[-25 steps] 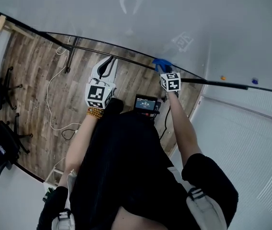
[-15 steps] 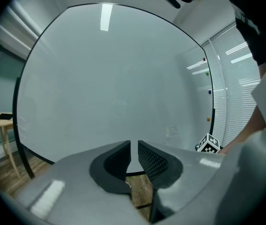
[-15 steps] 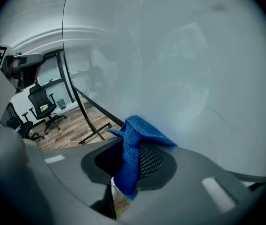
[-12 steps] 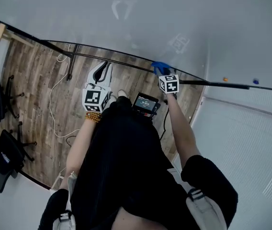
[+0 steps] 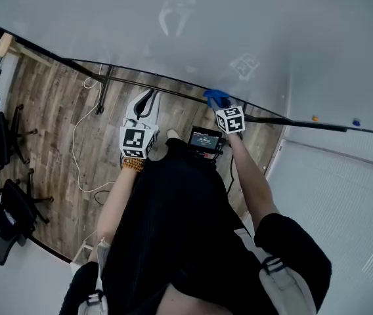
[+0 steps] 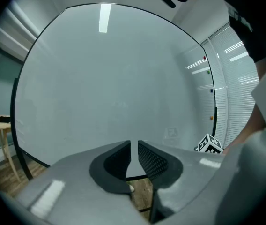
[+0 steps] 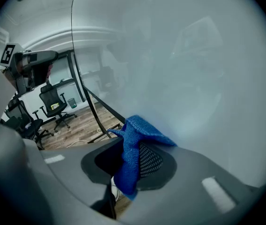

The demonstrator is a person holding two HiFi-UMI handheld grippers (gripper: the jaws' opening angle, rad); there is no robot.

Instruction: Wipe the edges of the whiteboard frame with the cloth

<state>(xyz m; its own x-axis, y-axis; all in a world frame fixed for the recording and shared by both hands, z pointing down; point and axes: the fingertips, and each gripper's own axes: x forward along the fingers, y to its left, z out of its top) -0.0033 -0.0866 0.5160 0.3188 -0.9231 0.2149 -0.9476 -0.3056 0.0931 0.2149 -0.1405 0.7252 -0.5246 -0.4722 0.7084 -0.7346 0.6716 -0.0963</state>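
Vs. a second ago: right tongs and cloth have slid a bit left along the bottom frame edge, so they're further from the orange magnet. The left tongs keep their spot below the frame.

Right tongs are clamped on the blue cloth. It's pinched between the pads, with the top corner folded out past the tips against the whiteboard, at the frame line.

Left tongs are pulled in to a thin slit, nothing in it. They point at the board, off the frame, well to the left of the right tongs.

Room: the black edge runs on bare to the left of the cloth as far as the stand post. Below both tongs is wood floor, with a white cable left of the left tongs.
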